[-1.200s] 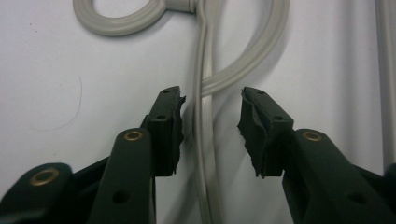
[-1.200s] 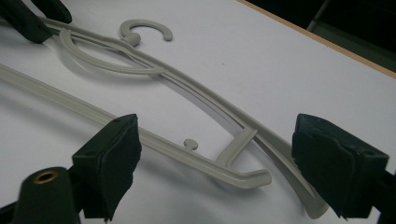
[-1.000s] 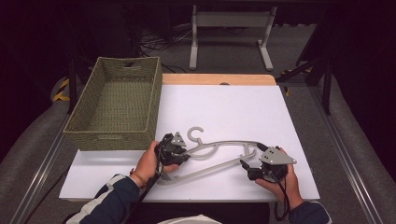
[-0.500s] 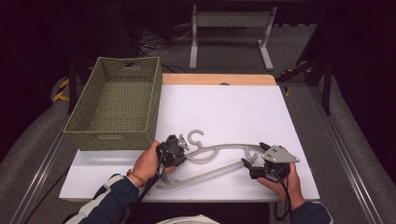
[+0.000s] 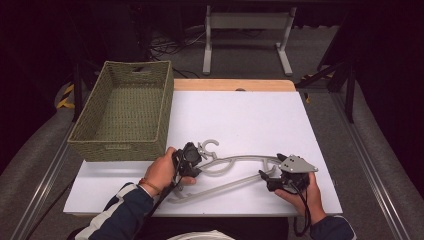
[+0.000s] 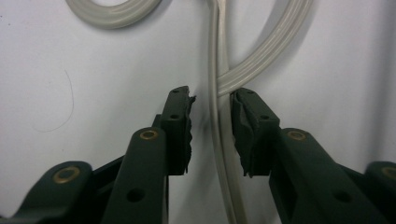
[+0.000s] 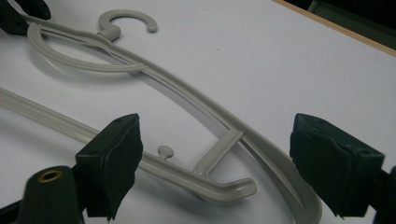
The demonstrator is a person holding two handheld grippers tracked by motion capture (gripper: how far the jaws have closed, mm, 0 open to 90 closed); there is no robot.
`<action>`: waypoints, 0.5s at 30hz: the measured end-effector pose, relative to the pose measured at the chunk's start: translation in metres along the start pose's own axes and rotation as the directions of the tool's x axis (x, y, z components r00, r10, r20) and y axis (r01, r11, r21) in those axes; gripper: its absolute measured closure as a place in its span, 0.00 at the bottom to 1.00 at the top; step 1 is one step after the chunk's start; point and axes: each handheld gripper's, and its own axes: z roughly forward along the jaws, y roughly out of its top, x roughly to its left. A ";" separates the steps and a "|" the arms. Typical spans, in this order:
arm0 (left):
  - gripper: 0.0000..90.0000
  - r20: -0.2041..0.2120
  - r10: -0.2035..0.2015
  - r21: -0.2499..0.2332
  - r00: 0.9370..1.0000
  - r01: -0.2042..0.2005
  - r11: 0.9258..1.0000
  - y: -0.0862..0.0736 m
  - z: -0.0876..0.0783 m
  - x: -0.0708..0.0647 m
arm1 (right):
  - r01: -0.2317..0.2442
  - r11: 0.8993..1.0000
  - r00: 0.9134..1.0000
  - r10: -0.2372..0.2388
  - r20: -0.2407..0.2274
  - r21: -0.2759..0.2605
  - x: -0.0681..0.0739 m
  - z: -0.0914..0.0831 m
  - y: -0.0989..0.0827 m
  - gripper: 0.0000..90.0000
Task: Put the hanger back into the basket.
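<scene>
A grey plastic coat hanger (image 5: 235, 170) lies flat on the white table (image 5: 250, 115), its hook (image 5: 210, 146) pointing away from the person. My left gripper (image 5: 196, 159) sits at the hanger's left shoulder just below the hook. In the left gripper view the hanger's thin bar (image 6: 218, 70) runs between the jaws with a small gap on each side, so my left gripper (image 6: 212, 95) is open. My right gripper (image 5: 266, 176) is at the hanger's right end. In the right gripper view my right gripper (image 7: 215, 123) stands wide open astride that end of the hanger (image 7: 201, 100).
A woven green basket (image 5: 117, 148) with nothing in it stands at the table's left, close behind the left hand. A wooden strip (image 5: 235, 85) edges the far side of the table. A metal stand (image 5: 247, 30) is on the floor beyond.
The hanger's hook has slid slightly toward the person. The left gripper has edged right along the hanger. The right gripper has barely shifted.
</scene>
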 end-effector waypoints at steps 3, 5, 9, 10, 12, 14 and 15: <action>0.77 0.013 0.003 -0.009 1.000 -0.003 1.000 -0.001 0.000 0.001 | -0.003 1.000 1.000 0.003 0.001 -0.003 0.000 -0.001 0.001 0.19; 0.80 0.024 0.014 -0.015 1.000 -0.013 1.000 -0.001 0.000 0.001 | -0.007 1.000 1.000 0.007 0.000 -0.001 -0.001 0.000 0.000 0.19; 0.87 0.039 0.020 -0.020 0.999 -0.019 1.000 -0.001 0.001 0.001 | -0.010 1.000 1.000 0.010 -0.001 0.011 -0.002 0.002 -0.001 0.19; 0.87 0.039 0.020 -0.020 0.999 -0.019 1.000 -0.001 0.001 0.001 | -0.009 1.000 1.000 0.009 0.001 0.012 -0.002 0.002 -0.001 0.19; 0.88 0.033 0.018 -0.026 0.999 -0.017 1.000 0.000 0.001 0.000 | -0.005 1.000 1.000 0.005 0.005 0.014 -0.002 0.002 -0.001 0.19; 0.89 0.023 0.022 -0.028 0.999 -0.021 0.999 -0.001 0.001 -0.001 | -0.003 1.000 1.000 0.002 0.027 0.027 -0.003 0.003 -0.001 0.19; 0.89 0.021 0.026 -0.034 0.999 -0.025 0.999 -0.002 0.001 -0.001 | -0.011 0.999 1.000 0.010 0.028 0.032 -0.004 0.003 -0.001 0.19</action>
